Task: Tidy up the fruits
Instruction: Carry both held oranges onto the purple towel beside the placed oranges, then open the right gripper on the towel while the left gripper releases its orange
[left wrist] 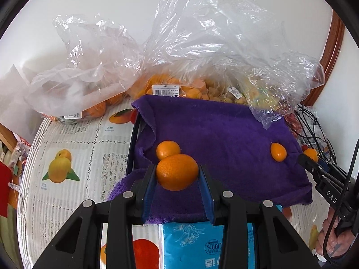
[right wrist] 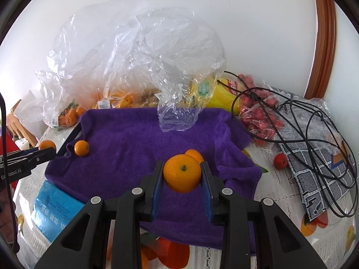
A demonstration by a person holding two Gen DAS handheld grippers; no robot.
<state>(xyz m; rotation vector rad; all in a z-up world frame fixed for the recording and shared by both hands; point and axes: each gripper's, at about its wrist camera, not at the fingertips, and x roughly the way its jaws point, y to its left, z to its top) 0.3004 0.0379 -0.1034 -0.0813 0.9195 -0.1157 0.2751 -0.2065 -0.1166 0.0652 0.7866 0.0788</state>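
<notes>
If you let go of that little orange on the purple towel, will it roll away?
Probably a bit. The little orange looks round and smooth, so it is apt to roll, though the fuzzy purple towel would likely slow it. It seems firm, since it keeps its shape between the right gripper jaws. Two loose ones already lie on the towel.

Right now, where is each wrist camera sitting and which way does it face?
Left wrist: on the left gripper, facing across the purple towel toward the plastic bags; it clamps a kumquat, person's right hand at right.
Right wrist: on the right gripper, facing likewise; it clamps another kumquat.
Shared: towel, bags, both grippers.
</notes>
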